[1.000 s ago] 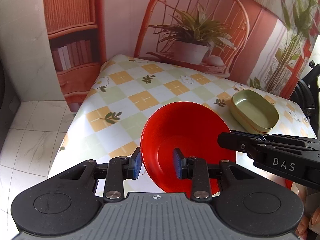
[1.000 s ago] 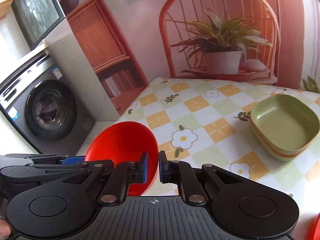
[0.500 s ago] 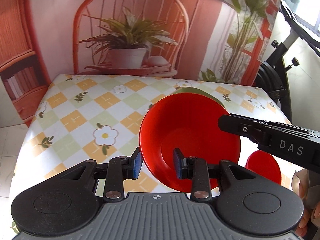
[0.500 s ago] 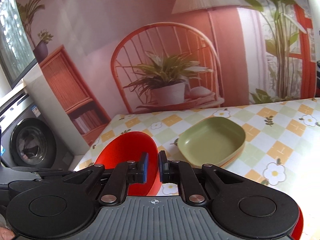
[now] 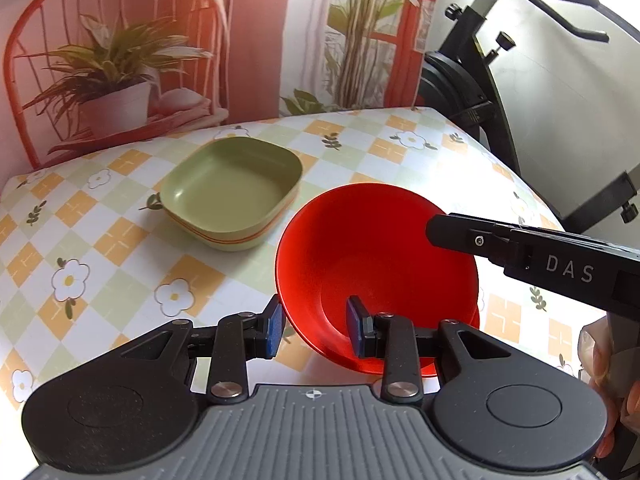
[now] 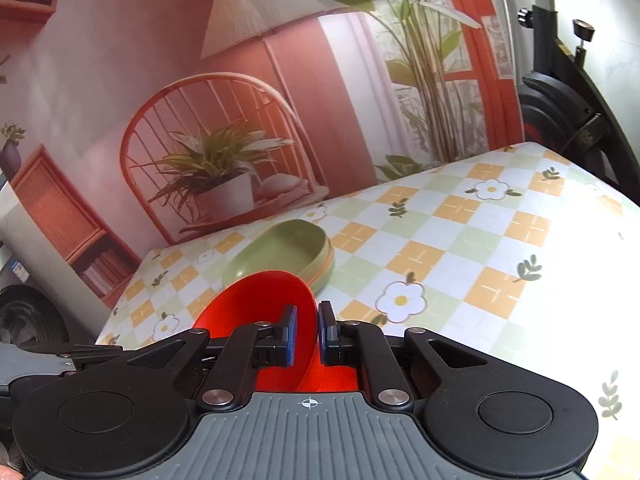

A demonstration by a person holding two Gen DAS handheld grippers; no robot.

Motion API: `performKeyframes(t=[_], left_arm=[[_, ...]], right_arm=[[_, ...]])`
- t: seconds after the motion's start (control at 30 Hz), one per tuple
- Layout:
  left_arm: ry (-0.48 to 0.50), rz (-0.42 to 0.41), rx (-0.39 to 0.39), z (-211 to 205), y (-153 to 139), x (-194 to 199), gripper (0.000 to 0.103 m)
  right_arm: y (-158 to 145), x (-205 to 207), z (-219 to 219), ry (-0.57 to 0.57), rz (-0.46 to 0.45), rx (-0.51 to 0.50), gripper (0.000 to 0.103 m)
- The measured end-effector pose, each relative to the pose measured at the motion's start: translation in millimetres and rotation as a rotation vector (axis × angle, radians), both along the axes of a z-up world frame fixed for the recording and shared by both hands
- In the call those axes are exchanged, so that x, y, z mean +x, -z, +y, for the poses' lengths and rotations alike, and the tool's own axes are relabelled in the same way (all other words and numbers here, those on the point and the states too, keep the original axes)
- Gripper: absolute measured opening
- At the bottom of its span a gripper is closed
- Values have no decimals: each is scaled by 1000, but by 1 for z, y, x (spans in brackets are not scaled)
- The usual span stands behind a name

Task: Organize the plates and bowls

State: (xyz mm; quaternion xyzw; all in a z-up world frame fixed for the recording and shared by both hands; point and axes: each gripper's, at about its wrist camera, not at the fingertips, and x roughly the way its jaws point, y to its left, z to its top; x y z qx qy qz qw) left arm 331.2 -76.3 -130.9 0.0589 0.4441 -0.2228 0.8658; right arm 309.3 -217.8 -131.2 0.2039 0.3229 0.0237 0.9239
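Note:
A red bowl (image 5: 380, 248) hangs tilted above the checked tablecloth (image 5: 100, 240), held from two sides. My left gripper (image 5: 316, 330) is shut on its near wall, one pad outside the rim and one against the inside. My right gripper (image 6: 308, 334) is shut on the opposite rim of the red bowl (image 6: 256, 304); its black finger (image 5: 460, 236) reaches in from the right. A green square dish (image 5: 232, 196) with an orange stripe sits on the table just left of the bowl. A sliver of another red dish (image 5: 476, 314) shows under the bowl.
A black exercise bike (image 5: 480, 80) stands past the table's right edge. A printed backdrop with a chair and plant rises behind the table. A person's hand (image 5: 600, 356) holds the right gripper. Bare cloth (image 6: 480, 260) lies right of the green dish (image 6: 280, 252).
Both grippers have carried the red bowl rightward from the table's left edge. It now hangs beside the green dish and over the other red dish. Neither grip has changed.

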Motion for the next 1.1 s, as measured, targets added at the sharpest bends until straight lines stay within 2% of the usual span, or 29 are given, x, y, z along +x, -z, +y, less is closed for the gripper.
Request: performKeyframes(t=[0.33, 0.6, 1.1], left_arm=[[78, 42, 49, -43, 28, 2, 35], [92, 52, 84, -49, 40, 4, 35], [88, 63, 92, -50, 44, 1, 35]], right_arm=[[34, -22, -38, 85, 66, 2, 11], [48, -24, -44, 92, 79, 35, 11], [57, -22, -46, 87, 96, 40, 11]])
